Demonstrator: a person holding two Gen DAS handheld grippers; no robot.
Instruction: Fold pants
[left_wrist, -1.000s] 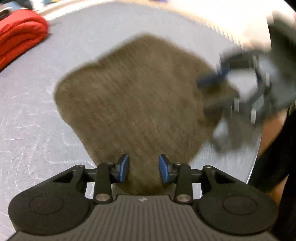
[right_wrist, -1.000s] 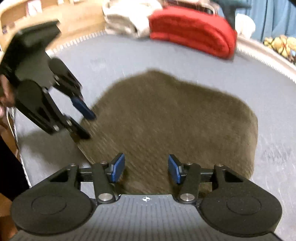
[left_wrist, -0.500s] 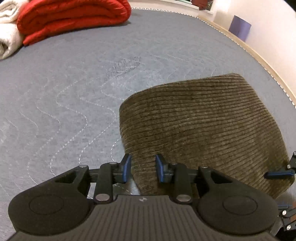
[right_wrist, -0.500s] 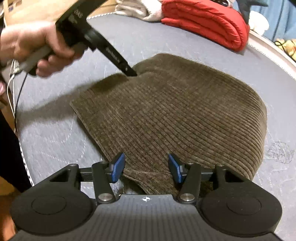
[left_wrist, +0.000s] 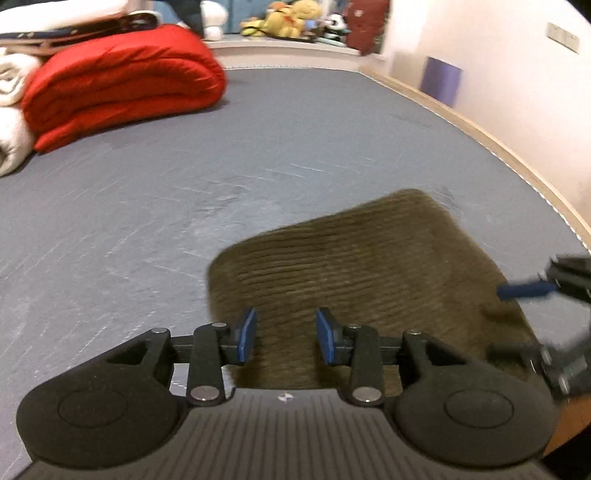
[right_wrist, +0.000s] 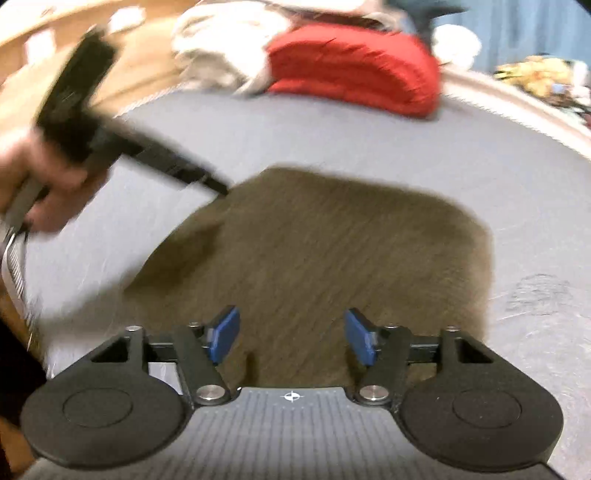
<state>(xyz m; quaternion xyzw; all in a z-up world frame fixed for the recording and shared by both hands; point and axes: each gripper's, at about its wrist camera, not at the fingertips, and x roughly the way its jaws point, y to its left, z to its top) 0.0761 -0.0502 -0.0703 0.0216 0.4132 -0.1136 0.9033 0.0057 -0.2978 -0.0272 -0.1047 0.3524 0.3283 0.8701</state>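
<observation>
On the grey mattress (left_wrist: 295, 147), left wrist view:
- Pants position: folded brown corduroy pants (left_wrist: 369, 266) lay flat, directly ahead of and beneath the left gripper (left_wrist: 286, 336), spreading away to the right.
- Left gripper state: jaws opening, blue pads apart; cloth seen behind the gap but no pad pressing on it; nothing gripped.
- Governing relation: near left corner of the bundle sat just beyond the left fingertip; long axis ran from that corner toward the right gripper (left_wrist: 524, 295), seen blurred at the right edge over the near right corner.
- Surroundings: red quilt (left_wrist: 122, 81) well apart at the far left; wall (left_wrist: 498, 55) beyond the mattress edge.
- Change since half a second earlier: view tipped up, more of the room shown; pants lower and smaller in frame; pads wider apart.

Over the same mattress (right_wrist: 369, 129), right wrist view:
- Pants position: pants (right_wrist: 332, 251) filled the middle ground, straight ahead of the right gripper (right_wrist: 291, 334).
- Right gripper state: jaws opening, pads wide apart, clear of the cloth; nothing held.
- Left gripper: held in a hand (right_wrist: 44, 184), left gripper (right_wrist: 218, 188) tip at the far left edge of the bundle; contact not determinable through blur.
- Nearer hand: judged roughly equal, each at its own corner.
- Change since half a second earlier: pads markedly wider; bundle shape unchanged; heavier blur.
</observation>
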